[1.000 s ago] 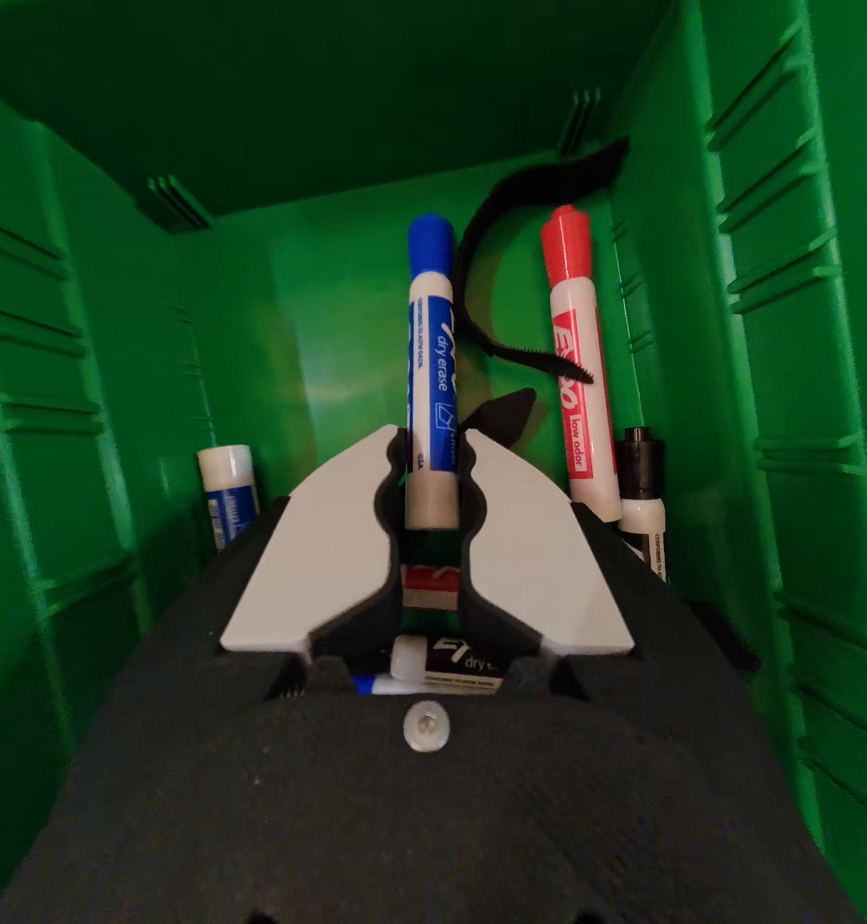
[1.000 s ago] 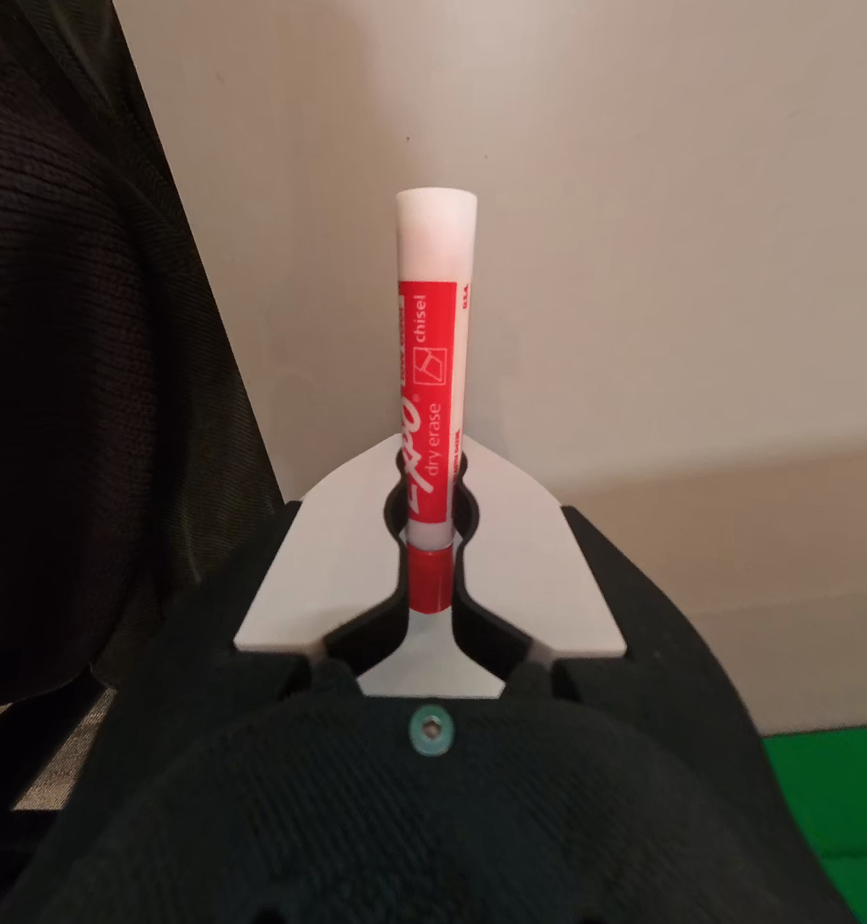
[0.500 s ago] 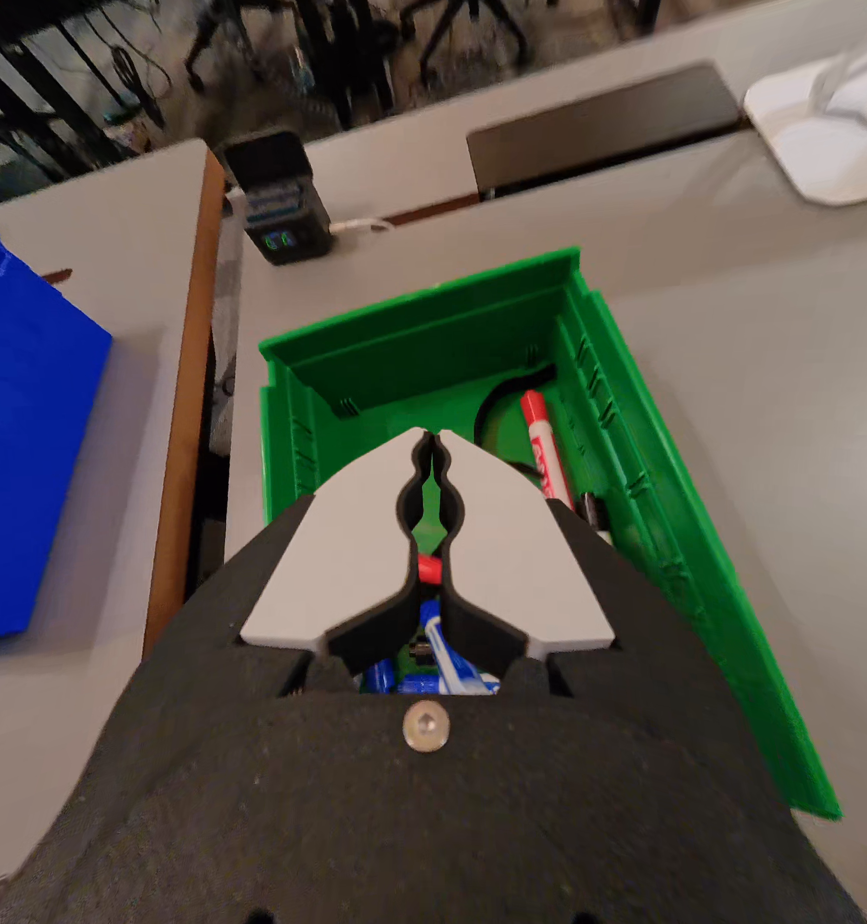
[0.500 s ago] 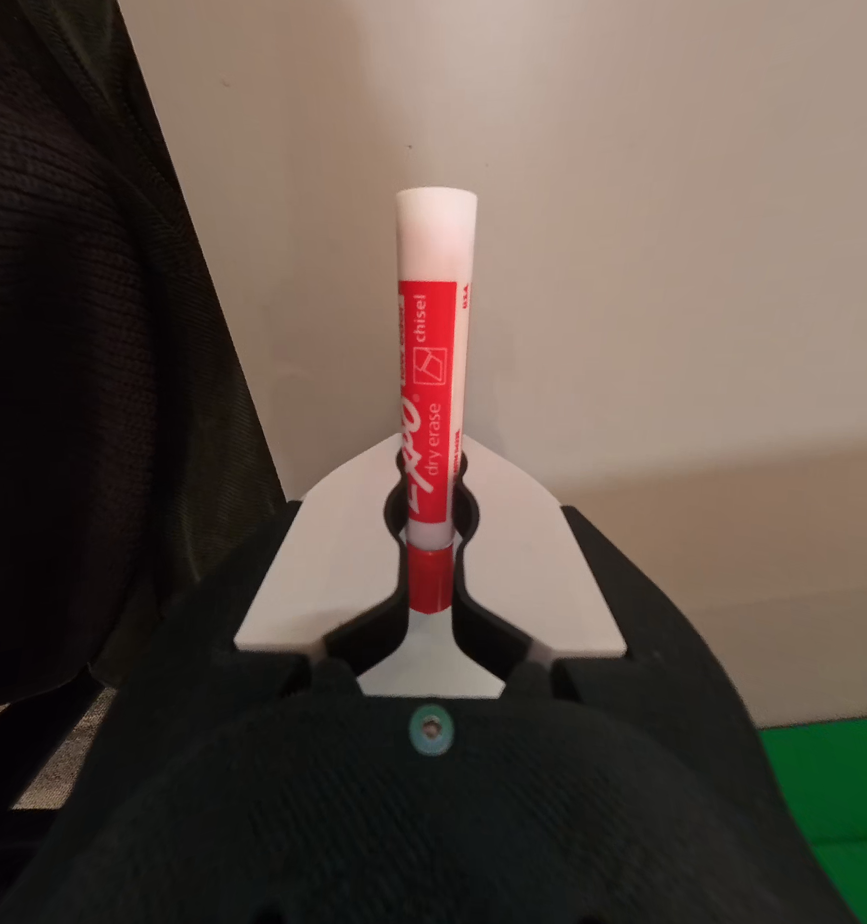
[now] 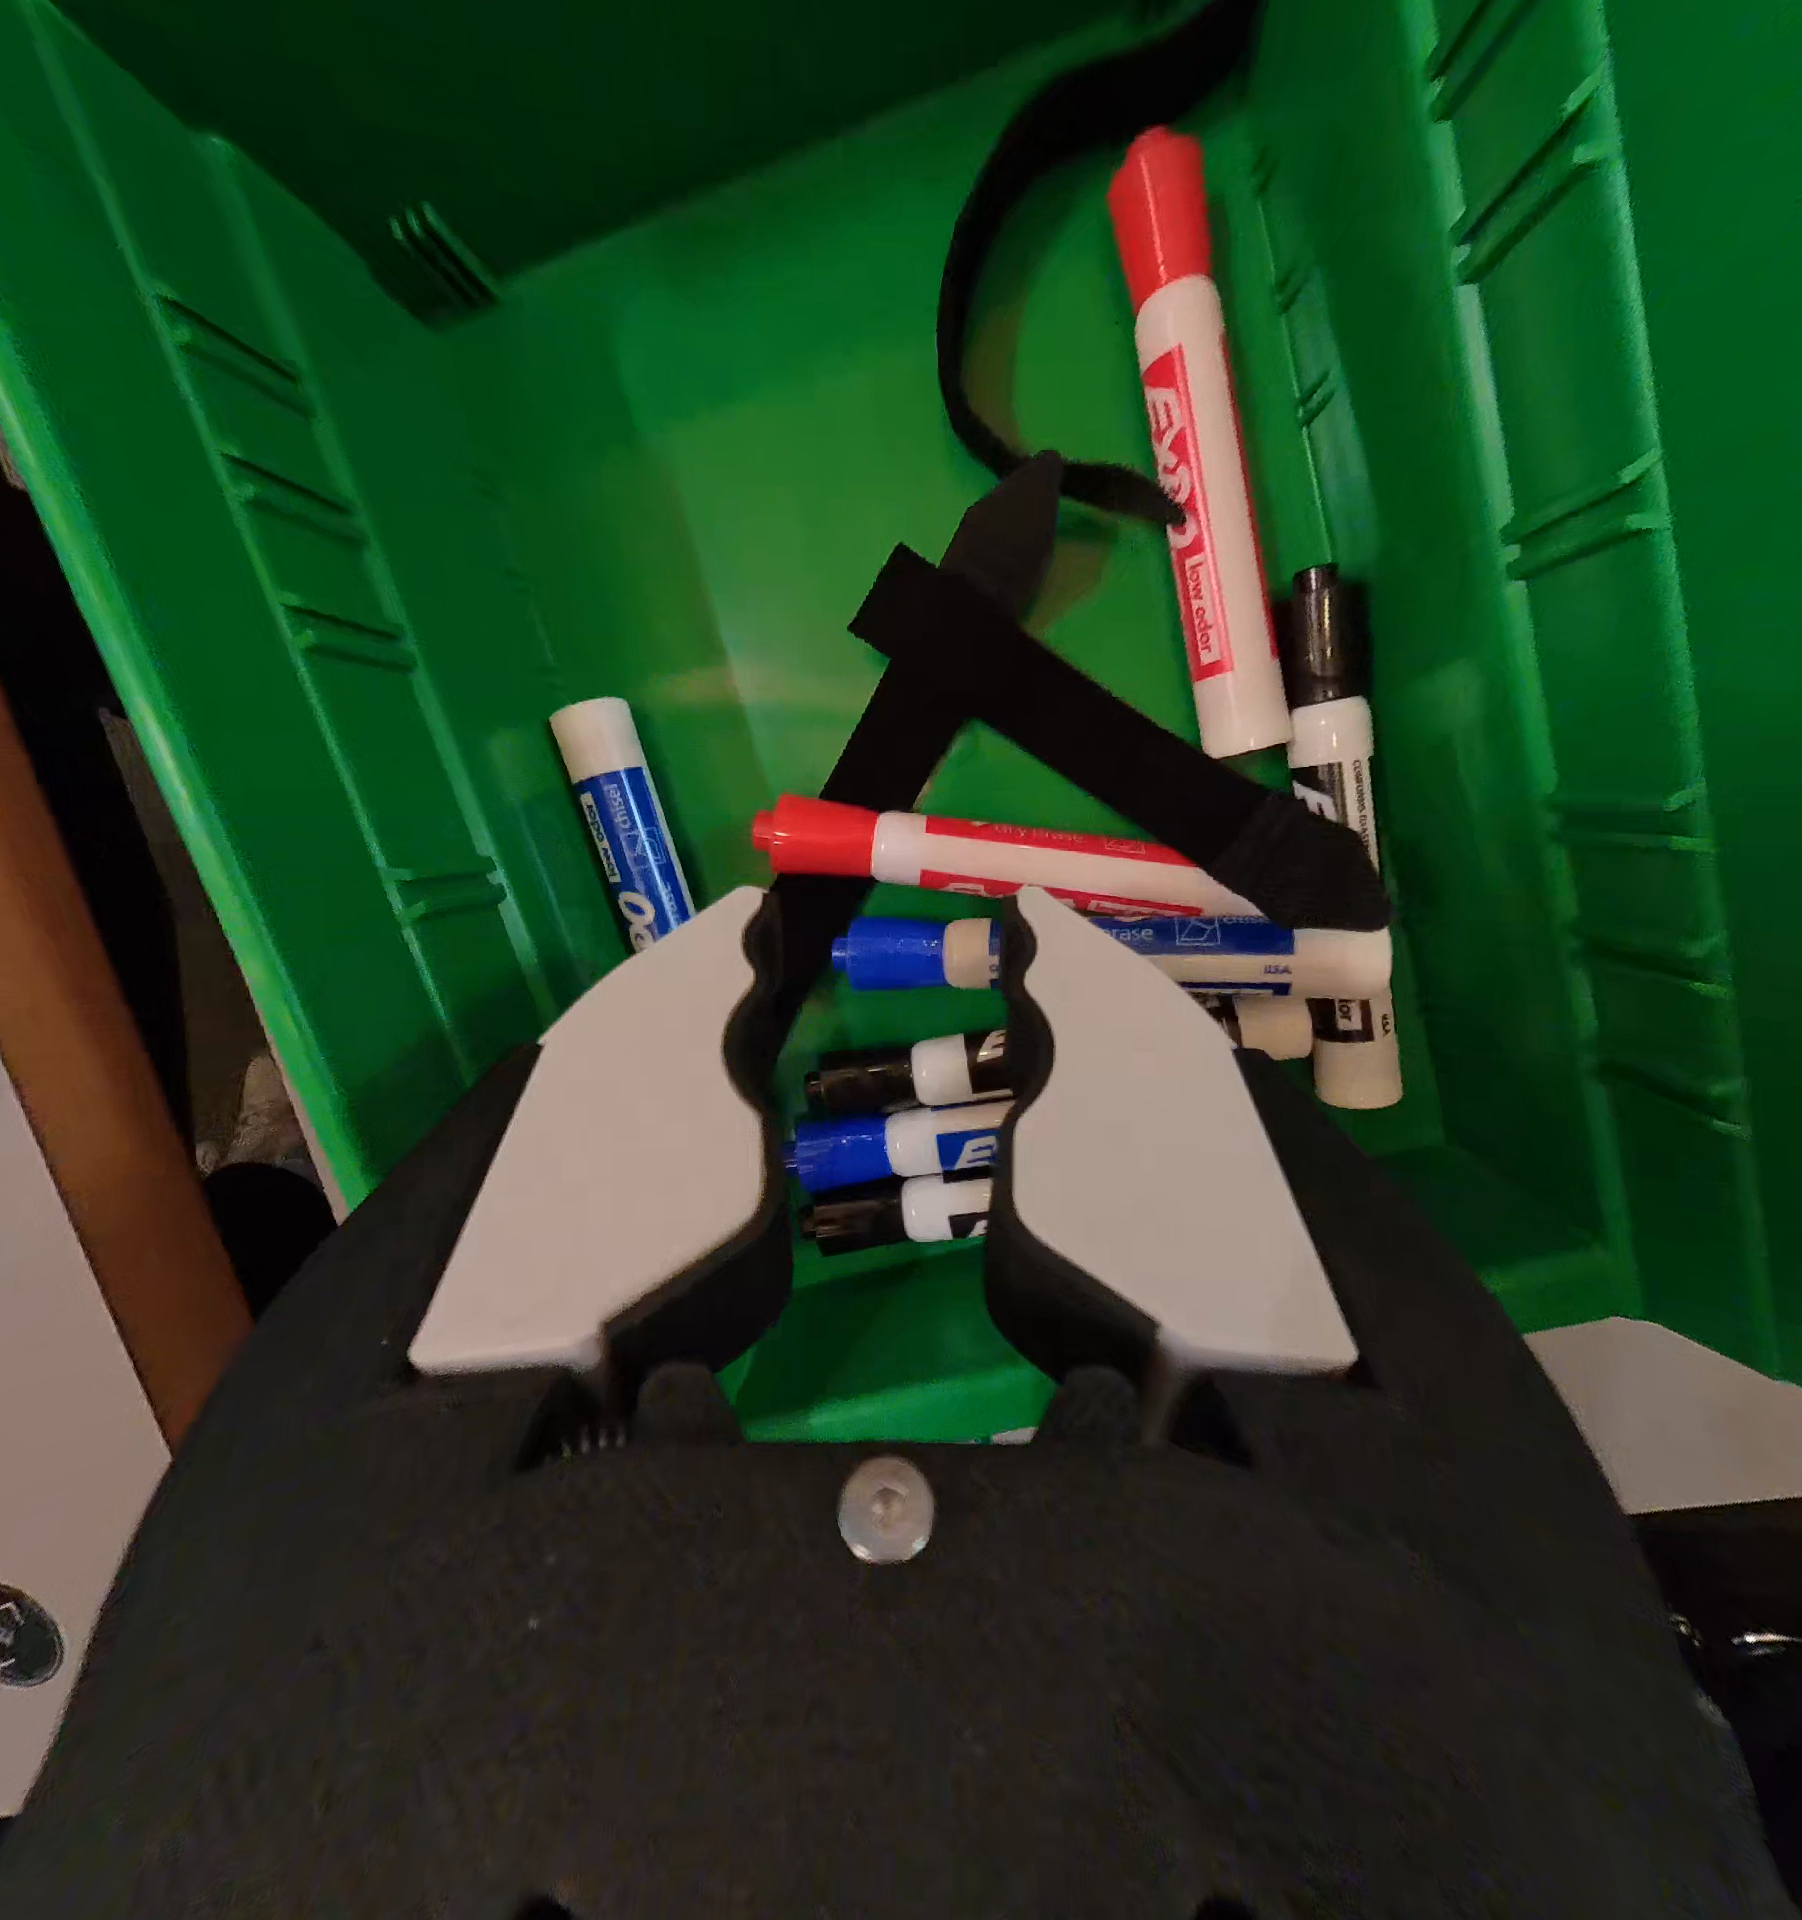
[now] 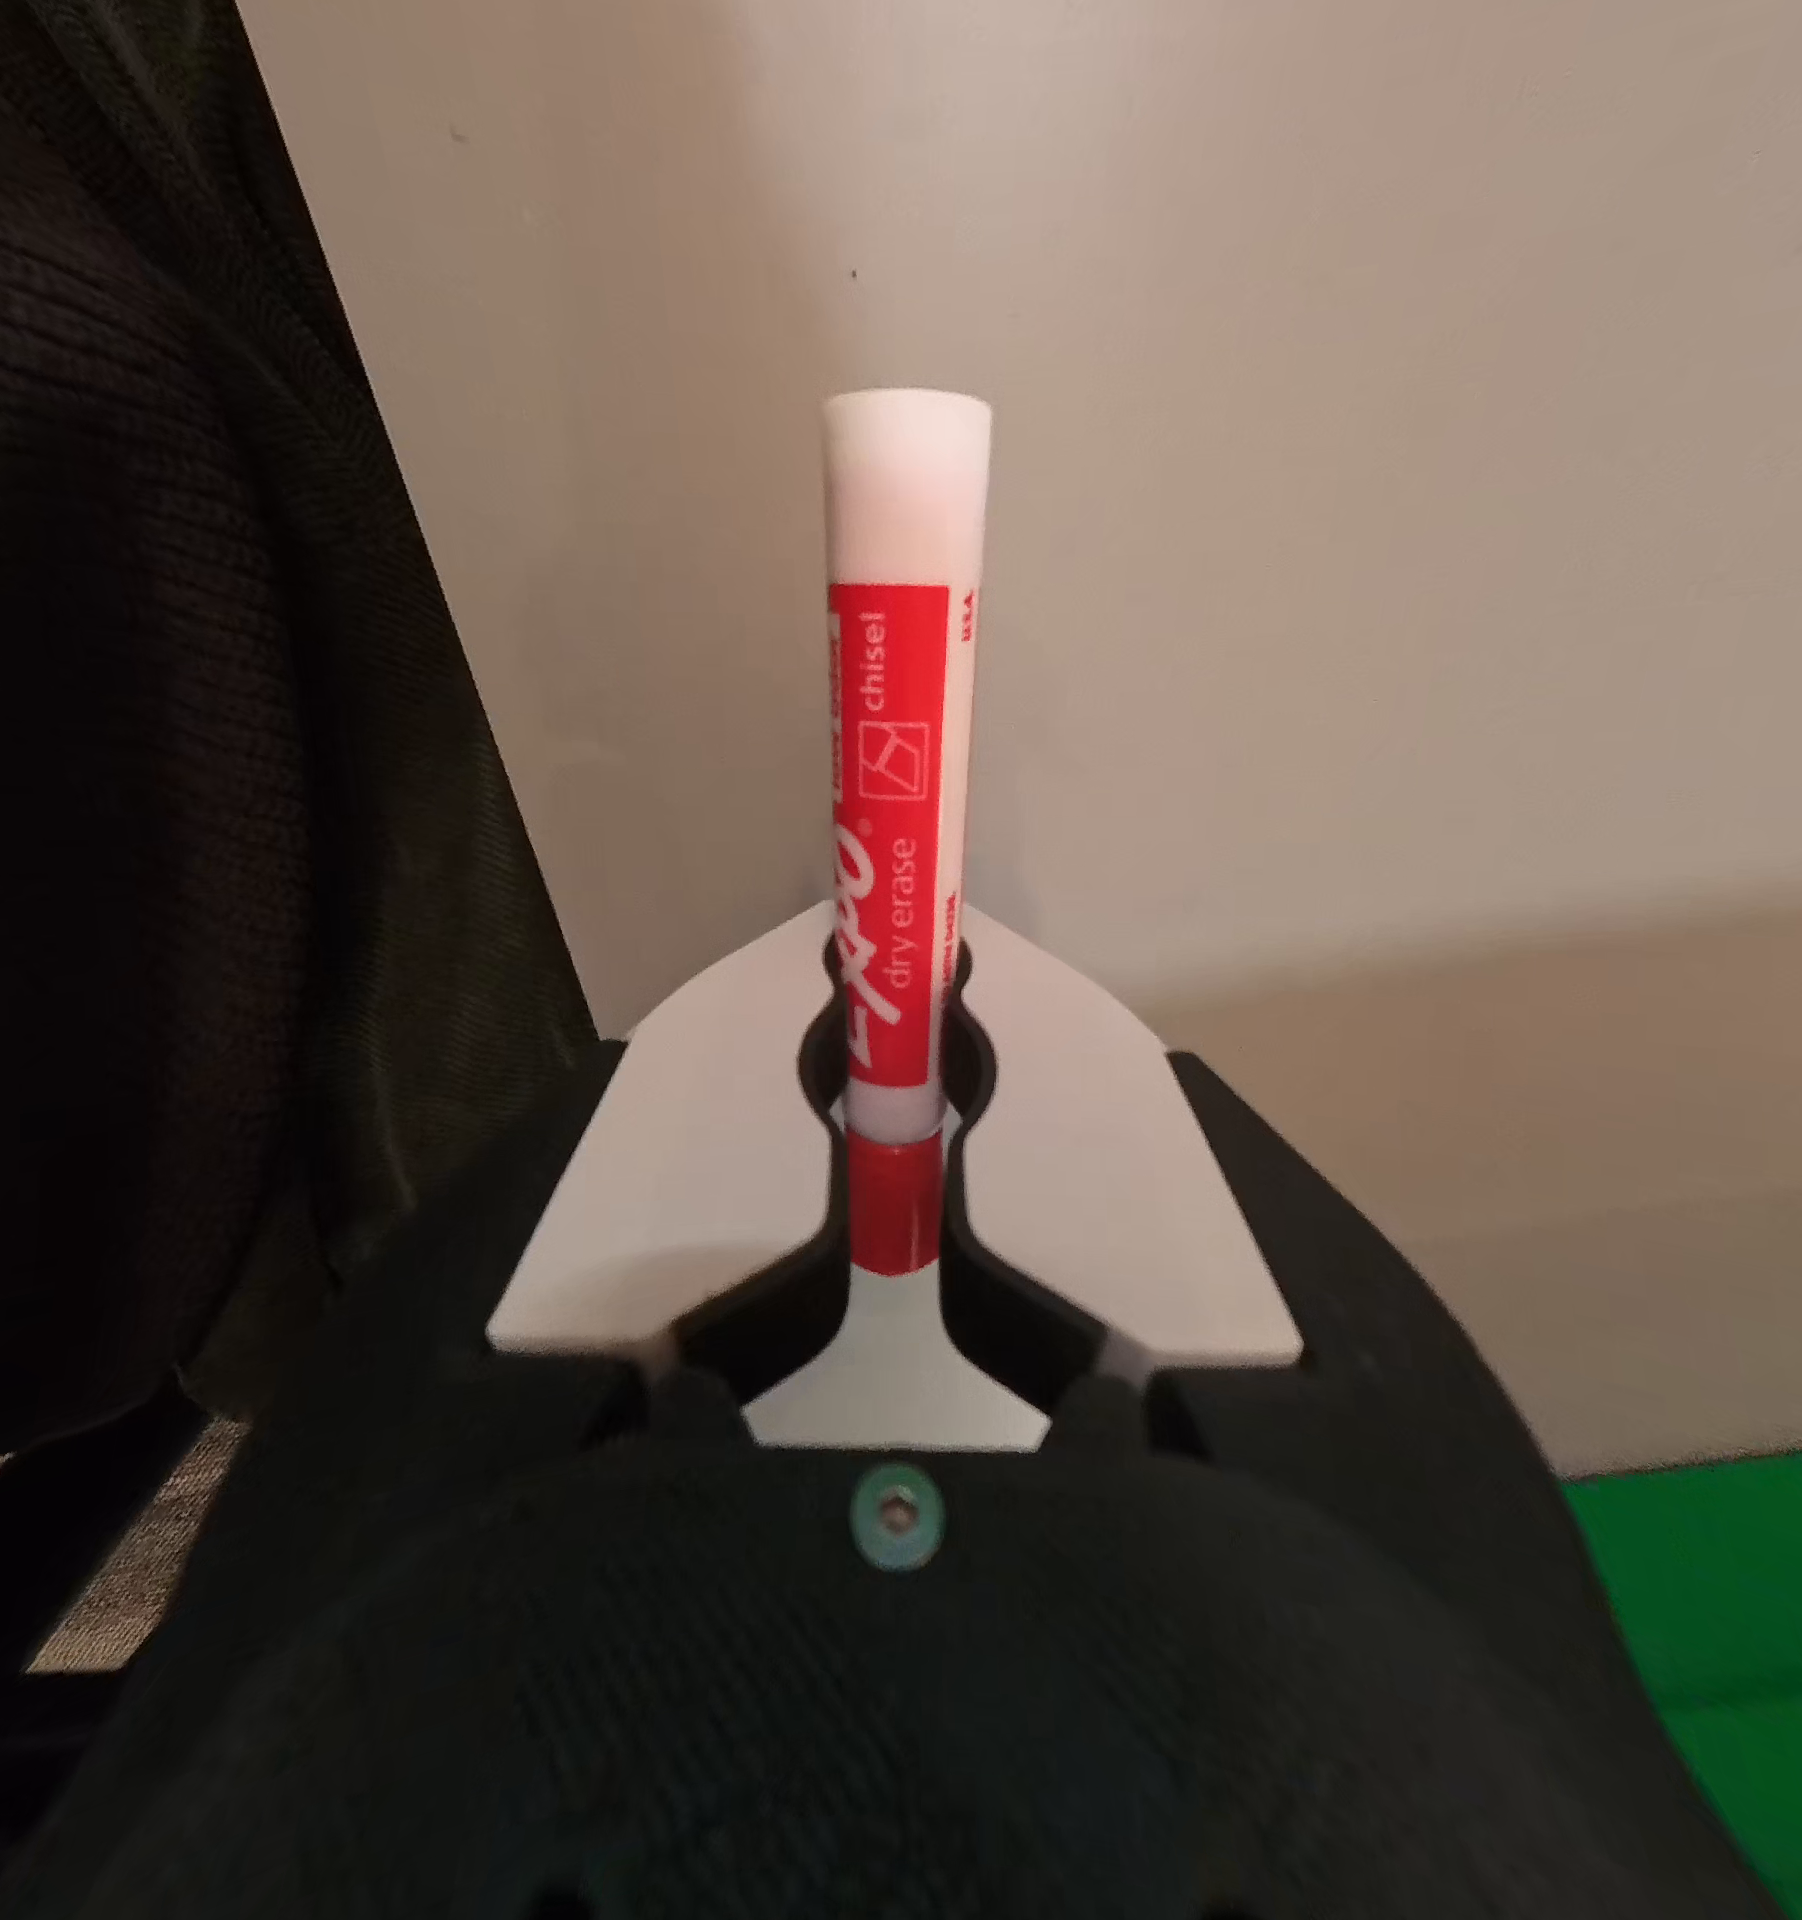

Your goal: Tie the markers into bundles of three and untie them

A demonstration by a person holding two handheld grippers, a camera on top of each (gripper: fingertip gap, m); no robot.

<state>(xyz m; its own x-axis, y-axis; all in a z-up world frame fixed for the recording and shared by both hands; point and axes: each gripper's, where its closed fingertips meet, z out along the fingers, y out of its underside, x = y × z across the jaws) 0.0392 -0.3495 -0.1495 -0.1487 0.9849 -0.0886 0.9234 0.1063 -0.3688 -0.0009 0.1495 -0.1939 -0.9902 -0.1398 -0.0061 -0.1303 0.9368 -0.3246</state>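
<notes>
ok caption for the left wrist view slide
Open left tool hovering over markers and a black strap inside a green bin.

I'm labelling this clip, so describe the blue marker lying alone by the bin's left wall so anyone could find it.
Look inside the green bin, along its left wall. There a blue marker lies lengthwise beside the wall, white end farthest away. Unlike the other markers, piled crosswise or along the right wall, it lies alone.

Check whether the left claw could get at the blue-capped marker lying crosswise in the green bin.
Probably yes. The left claw is open, empty, and the blue-capped marker lies between its tips in the green bin. A black strap crosses nearby and might get caught.
</notes>
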